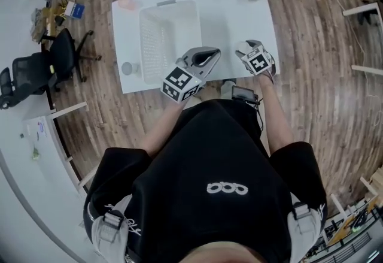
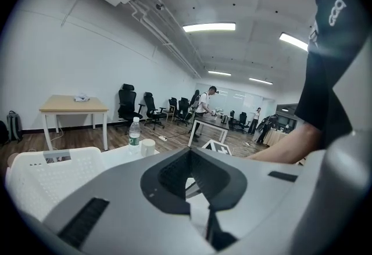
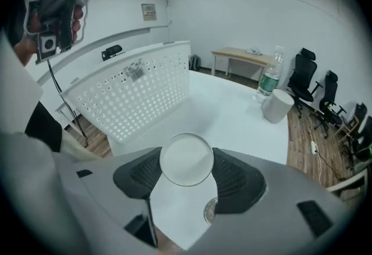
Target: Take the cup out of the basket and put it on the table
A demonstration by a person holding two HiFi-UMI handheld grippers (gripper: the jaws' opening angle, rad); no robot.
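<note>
Between the right gripper's (image 3: 186,162) dark ribbed pads (image 3: 232,178) sits the cup (image 3: 186,155), a pale round thing seen end-on, with the fingers pressed against it from both sides. Whether its rim or its base faces the camera is hard to tell. It is out of the basket (image 3: 133,97), whose perforated wall stands just to the left, and it is held above the bare near part of the table (image 3: 232,111). No view shows whether it touches the top yet.

Judging by this, the lift-out is done and the setting-down is in hand. The next move calls for lowering the cup level until it rests on the table, then parting the fingers and drawing back without tipping it.

The left gripper (image 2: 189,158) has its fingers together at the tips with nothing between them. It hangs idle near the basket's near end.

Readable writing is scarce. Each gripper carries a marker cube (image 1: 181,84) with black-and-white squares, which is pattern rather than text. The black shirt bears a logo (image 1: 227,189) of three linked white rings. At the far side of the table, the bottle (image 3: 269,79) has a green label too small to read, and a plain spare cup (image 3: 277,106) stands just beside it. A tag (image 3: 135,69) on the basket wall and a framed notice (image 3: 149,11) on the room wall are both illegible.
</note>
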